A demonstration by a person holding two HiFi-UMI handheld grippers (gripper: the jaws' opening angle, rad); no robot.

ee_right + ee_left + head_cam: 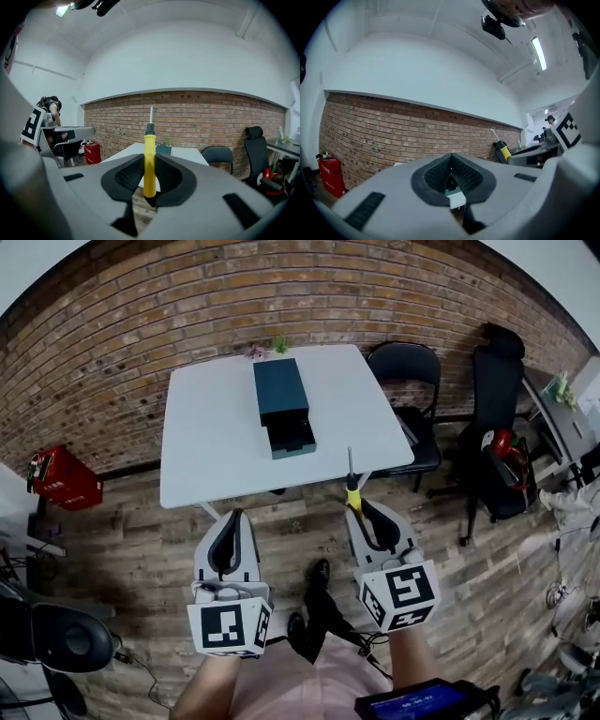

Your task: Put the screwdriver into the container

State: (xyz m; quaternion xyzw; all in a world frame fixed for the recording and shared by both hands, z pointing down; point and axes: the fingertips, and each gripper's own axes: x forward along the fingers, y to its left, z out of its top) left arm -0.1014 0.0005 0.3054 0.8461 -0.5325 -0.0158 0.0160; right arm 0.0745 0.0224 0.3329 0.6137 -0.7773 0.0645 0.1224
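The right tongs (355, 510) clamp the yellow handle of the screwdriver (352, 487), whose long axis runs in line with the jaws, its metal shaft pointing away from the person toward the white tabletop (208, 451). It is held above the wooden floor (291, 531) at the tabletop's near edge, well apart from the dark teal container (282, 401). The left tongs (232, 517) are closed and empty.

Yellow screwdriver (149, 161) held upright, teal container (281, 401) apart.
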